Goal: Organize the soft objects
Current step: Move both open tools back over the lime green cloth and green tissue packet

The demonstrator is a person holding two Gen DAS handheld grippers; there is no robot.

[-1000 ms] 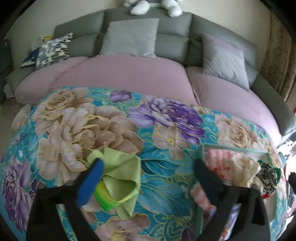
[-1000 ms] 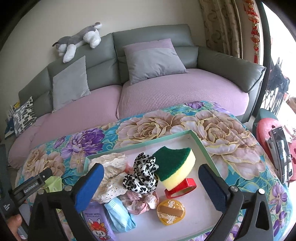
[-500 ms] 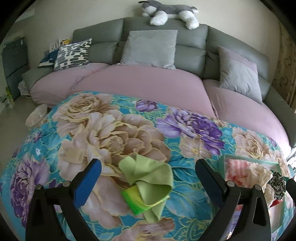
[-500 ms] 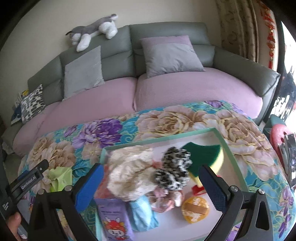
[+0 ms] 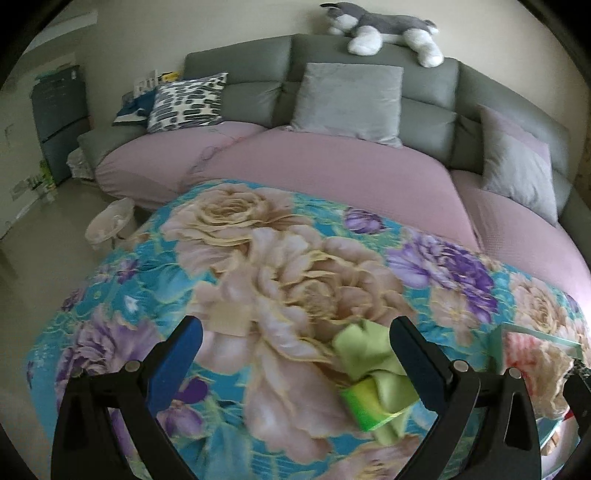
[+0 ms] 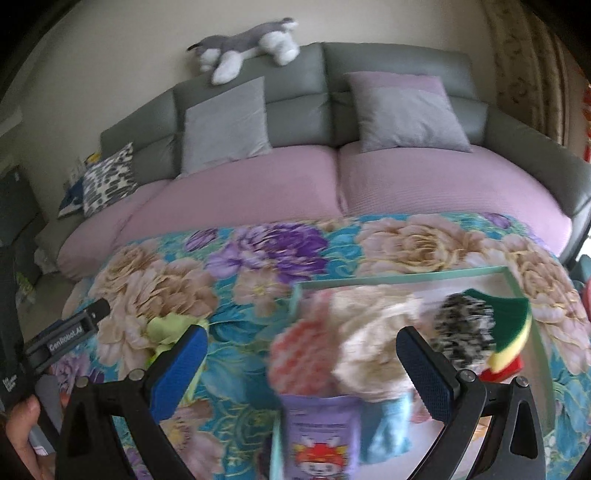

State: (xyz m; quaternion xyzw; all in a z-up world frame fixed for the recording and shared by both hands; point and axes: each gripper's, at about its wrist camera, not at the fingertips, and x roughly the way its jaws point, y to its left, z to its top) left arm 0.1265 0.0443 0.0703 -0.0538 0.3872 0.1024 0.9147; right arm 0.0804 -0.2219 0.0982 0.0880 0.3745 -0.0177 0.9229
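A crumpled light green cloth [image 5: 373, 373] lies on the floral tablecloth [image 5: 280, 280], just inside my left gripper's right finger; it also shows in the right wrist view [image 6: 168, 328]. My left gripper [image 5: 291, 360] is open and empty above the table. My right gripper [image 6: 301, 365] is open and empty, hovering over the left end of a mint-rimmed tray [image 6: 406, 276]. The tray holds a cream lace cloth [image 6: 373, 347], a pink-white cloth [image 6: 299, 354], a black-and-white scrunchie [image 6: 463, 332], a green-yellow sponge [image 6: 509, 332] and a purple packet [image 6: 317, 435].
A grey sofa with a pink cover [image 5: 332, 166] curves behind the table, with cushions [image 5: 347, 99] and a plush husky [image 5: 384, 29] on its back. A small white stool [image 5: 109, 221] stands on the floor at left. The tray's edge shows at right in the left wrist view [image 5: 532, 332].
Both grippers have swung left. The green cloth has slid from between the left fingers to beside the right finger. The tray's contents now sit right of centre in the right view.
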